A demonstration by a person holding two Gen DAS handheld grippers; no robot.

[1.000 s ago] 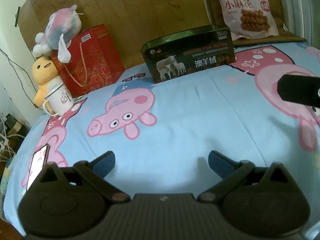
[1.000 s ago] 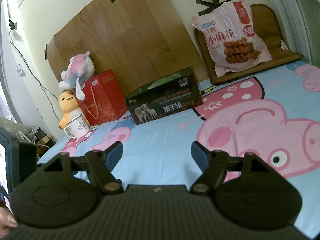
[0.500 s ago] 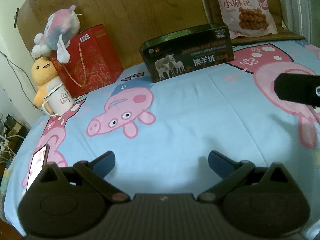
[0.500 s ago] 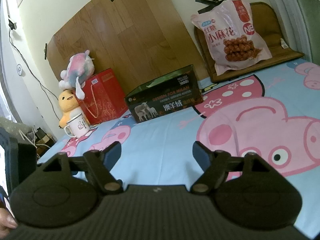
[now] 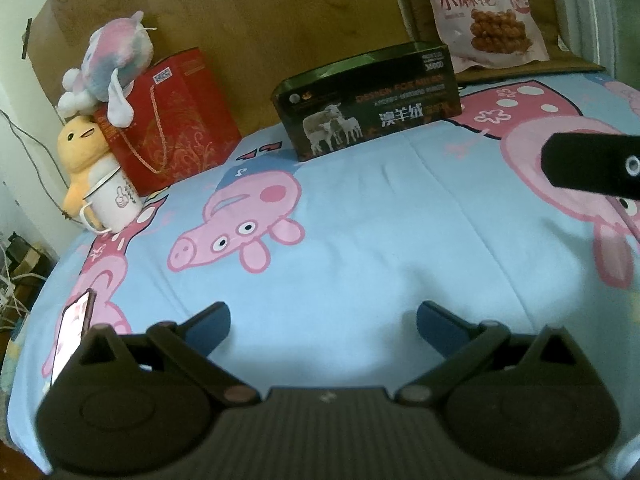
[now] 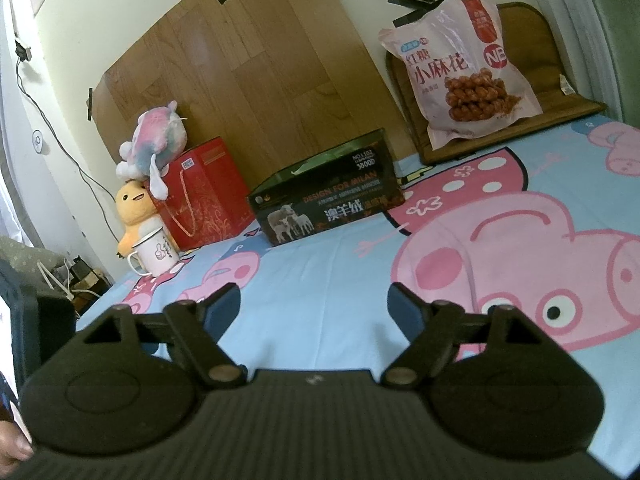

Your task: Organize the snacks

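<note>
Pink snack bag [image 6: 466, 68]; blue pig-print sheet [image 5: 360, 248]; red gift bag [image 5: 176, 120].

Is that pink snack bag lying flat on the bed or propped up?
Propped up. The pink snack bag leans upright against the brown cushion at the head of the bed, printed front facing out, bottom edge resting on the cushion's seat.
</note>
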